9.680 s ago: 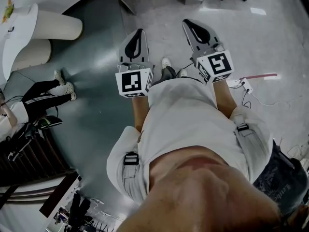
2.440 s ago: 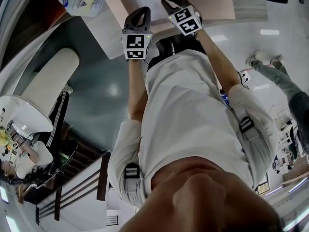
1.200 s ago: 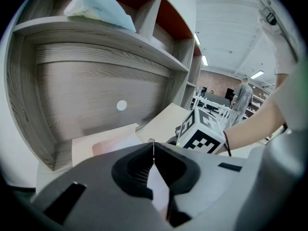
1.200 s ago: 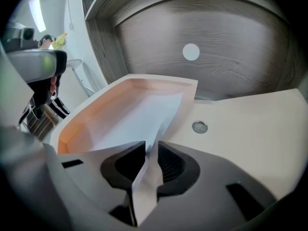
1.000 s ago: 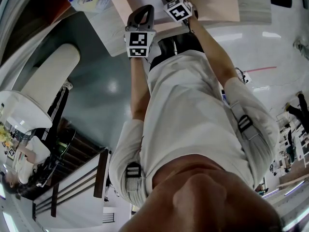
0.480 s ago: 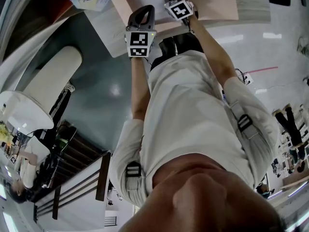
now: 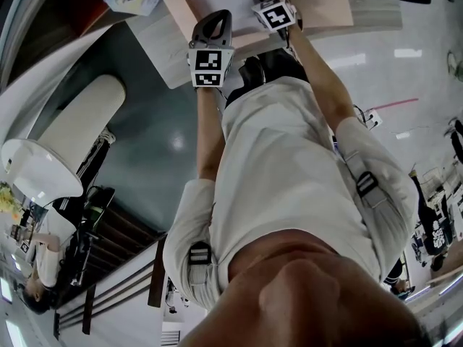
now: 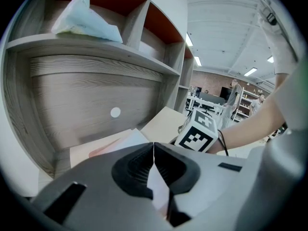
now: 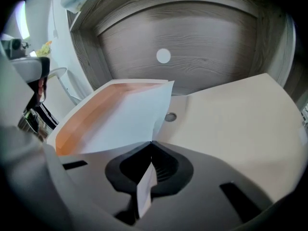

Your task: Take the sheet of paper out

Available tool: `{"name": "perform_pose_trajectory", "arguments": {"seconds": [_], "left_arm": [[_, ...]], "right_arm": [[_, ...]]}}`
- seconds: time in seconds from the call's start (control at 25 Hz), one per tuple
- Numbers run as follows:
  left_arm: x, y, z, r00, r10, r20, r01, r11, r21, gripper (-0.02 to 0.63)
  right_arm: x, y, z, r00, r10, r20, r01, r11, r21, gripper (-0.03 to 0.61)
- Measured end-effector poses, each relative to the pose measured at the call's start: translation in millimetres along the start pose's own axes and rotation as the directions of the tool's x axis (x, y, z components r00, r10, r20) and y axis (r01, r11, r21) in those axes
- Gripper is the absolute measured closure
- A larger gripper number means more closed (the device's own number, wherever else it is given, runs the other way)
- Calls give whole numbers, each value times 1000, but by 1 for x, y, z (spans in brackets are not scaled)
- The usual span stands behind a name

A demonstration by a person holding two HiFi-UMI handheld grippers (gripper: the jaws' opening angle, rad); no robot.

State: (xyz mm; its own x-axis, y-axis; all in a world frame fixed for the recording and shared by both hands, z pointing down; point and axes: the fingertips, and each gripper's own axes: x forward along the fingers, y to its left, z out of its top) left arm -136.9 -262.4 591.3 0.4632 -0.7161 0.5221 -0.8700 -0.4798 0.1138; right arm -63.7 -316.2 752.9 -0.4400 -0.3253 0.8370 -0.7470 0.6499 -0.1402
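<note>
White sheet (image 9: 126, 121) lies flat on the peach folder (image 9: 85, 115), with an orange margin showing along its left. Its near corner is pinched in the closed right gripper (image 9: 151, 144). The left gripper (image 8: 154, 146) is clamped on the folder's near edge.

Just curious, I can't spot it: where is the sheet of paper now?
In the right gripper view the sheet of paper lies left of centre in the open orange folder, its near corner pinched in the right claw.

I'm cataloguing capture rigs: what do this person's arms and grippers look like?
The left gripper and right gripper are grey shells with black ribbed jaw pads, each carrying a white cube of black square markers. The person wears a pale short-sleeved shirt with black-buckled arm straps.
</note>
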Motion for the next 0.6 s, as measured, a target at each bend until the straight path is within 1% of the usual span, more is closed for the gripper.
{"name": "perform_pose_trajectory", "arguments": {"seconds": [0.16, 0.48, 0.6], "left_arm": [[-4, -9, 9, 1000, -6, 13, 6, 1000, 9, 591], [-4, -19, 12, 999, -24, 31, 23, 999, 24, 591], [-5, -25, 15, 999, -32, 35, 30, 999, 31, 591]], "right_arm": [[-16, -11, 0, 1000, -23, 17, 23, 1000, 13, 557], [-38, -29, -4, 996, -70, 51, 68, 997, 42, 557], [-46, -34, -1, 993, -84, 86, 80, 996, 48, 557]]}}
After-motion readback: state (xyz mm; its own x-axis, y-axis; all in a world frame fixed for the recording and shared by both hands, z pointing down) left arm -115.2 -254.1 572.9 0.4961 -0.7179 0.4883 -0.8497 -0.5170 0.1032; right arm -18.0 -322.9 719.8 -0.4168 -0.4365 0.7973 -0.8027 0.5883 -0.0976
